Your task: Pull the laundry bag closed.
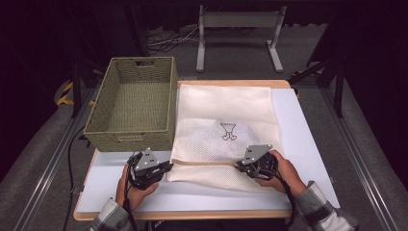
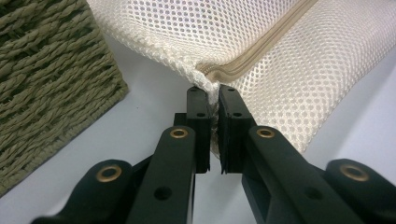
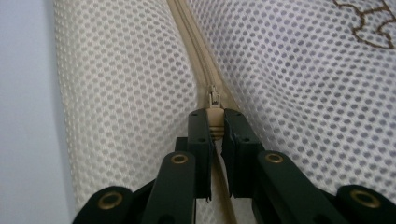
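I have a cream mesh laundry bag point(image 1: 223, 130) lying flat on the white worktop point(image 1: 303, 139), just right of a woven basket point(image 1: 132, 103) whose near wall sits close to the bag's left edge. A beige zipper point(image 3: 187, 28) runs across the bag near my side. My left gripper point(image 2: 213, 100) is clamped on the bag's corner where the zipper ends, the mesh bunched between its jaws. My right gripper point(image 3: 214, 122) is closed on the zipper pull point(image 3: 214, 109), partway along the track.

I can read no brand or wording anywhere. The bag carries only a small brown stitched outline figure point(image 1: 229, 131) near its middle, with no letters I can make out.

The worktop is a white sheet on a wooden board whose edge shows at the front and back. It stands on a grey carpeted floor point(image 1: 43, 159) in a dark room, with a pale metal frame point(image 1: 238, 29) and loose cables beyond the far edge.

The basket is empty, open side up. The white surface is bare to the right of the bag and in a strip along the front edge, around my hands point(image 1: 288, 171).
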